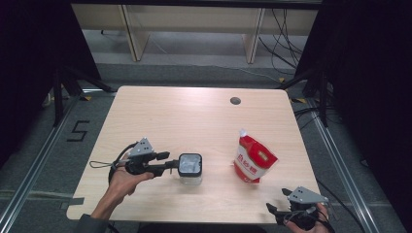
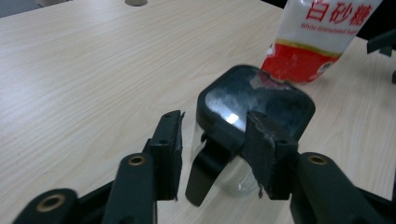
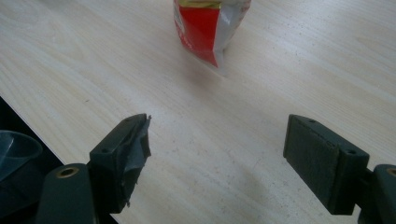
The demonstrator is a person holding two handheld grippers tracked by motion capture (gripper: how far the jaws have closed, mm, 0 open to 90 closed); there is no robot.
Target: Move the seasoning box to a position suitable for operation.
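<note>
Between the left gripper's [image 2: 212, 154] parted jaws, a clear black-lidded jar [image 2: 254, 105] stands.

Left forearm [image 1: 111, 196] entering from the lower left of the high view, angled up and to the right, hand [image 1: 127, 175] wrapped around the left gripper [image 1: 171, 162]. Gripper held level, pointing right toward frame centre, grey three-cornered plate on top, cable looping off to the left. Jaws parted halfway in the left gripper view. Right hand [image 1: 311, 218] low in the bottom right corner of the high view, holding the right gripper [image 1: 270, 209], pointing left. Jaws spread wide apart in the right gripper view, nothing between them.
</note>
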